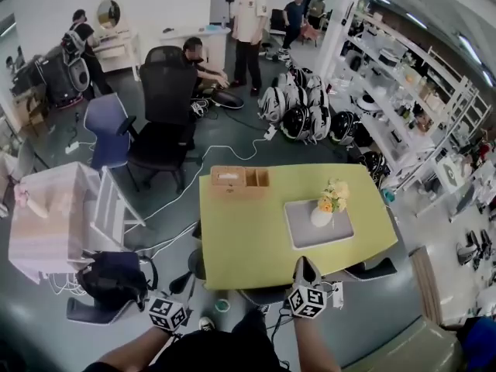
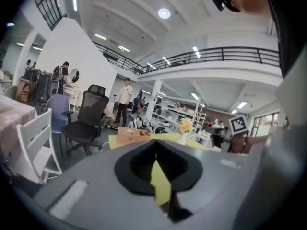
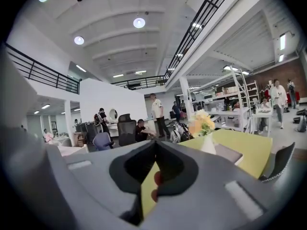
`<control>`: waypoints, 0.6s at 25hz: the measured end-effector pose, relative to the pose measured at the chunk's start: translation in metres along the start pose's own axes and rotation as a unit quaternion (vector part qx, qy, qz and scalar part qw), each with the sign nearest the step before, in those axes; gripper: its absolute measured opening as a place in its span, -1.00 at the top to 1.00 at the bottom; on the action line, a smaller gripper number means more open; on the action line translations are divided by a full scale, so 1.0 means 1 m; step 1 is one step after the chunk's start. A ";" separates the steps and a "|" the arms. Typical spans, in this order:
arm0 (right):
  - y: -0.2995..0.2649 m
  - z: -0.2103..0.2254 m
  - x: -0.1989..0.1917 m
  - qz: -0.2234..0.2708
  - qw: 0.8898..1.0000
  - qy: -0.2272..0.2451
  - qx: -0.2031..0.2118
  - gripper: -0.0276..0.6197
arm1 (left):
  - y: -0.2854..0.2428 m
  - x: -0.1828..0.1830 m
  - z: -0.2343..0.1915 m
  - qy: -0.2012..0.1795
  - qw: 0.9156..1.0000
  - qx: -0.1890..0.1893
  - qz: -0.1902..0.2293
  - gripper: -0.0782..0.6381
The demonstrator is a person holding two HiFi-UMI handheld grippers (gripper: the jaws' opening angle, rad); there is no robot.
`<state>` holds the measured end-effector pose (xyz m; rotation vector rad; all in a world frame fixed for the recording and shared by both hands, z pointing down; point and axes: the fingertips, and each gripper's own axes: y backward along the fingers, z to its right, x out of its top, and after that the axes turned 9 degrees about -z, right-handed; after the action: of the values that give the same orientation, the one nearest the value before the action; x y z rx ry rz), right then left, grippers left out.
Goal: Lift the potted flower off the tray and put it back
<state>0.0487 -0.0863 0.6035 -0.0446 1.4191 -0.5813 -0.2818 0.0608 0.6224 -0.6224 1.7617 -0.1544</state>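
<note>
The potted flower (image 1: 327,204), yellow blooms in a small white vase, stands upright on a grey tray (image 1: 298,235) at the right of the yellow-green table (image 1: 240,239). Both grippers hang short of the table's near edge, apart from the pot. My right gripper (image 1: 304,266) is just at that edge, in line with the tray, its jaws shut with nothing between them. My left gripper (image 1: 169,307) is lower left, off the table, jaws together and empty. The right gripper view shows the flower (image 3: 201,124) and tray (image 3: 231,152) ahead right of the gripper (image 3: 156,145). In the left gripper view the flower (image 2: 185,126) is far ahead of the gripper (image 2: 156,145).
A wooden box (image 1: 239,178) sits at the table's far left edge. A black office chair (image 1: 164,122), a blue chair (image 1: 107,130) and a white chair (image 1: 108,208) stand to the left. Helmets (image 1: 298,107), cables and shelving (image 1: 411,91) lie beyond; several people stand at the back.
</note>
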 end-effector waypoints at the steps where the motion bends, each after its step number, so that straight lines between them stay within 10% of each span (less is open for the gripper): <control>1: 0.010 -0.020 0.002 0.001 1.000 -0.002 0.012 0.91 | 0.009 0.003 -0.001 -0.003 1.000 -0.002 0.005 0.76; 15: 0.094 -0.160 0.033 0.041 0.993 0.045 0.098 0.91 | 0.057 0.025 -0.008 -0.012 0.997 -0.036 0.061 0.76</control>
<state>-0.0666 0.0303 0.5113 0.1981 1.4379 -0.6594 -0.3120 0.0951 0.5794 -0.5633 1.7823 0.0003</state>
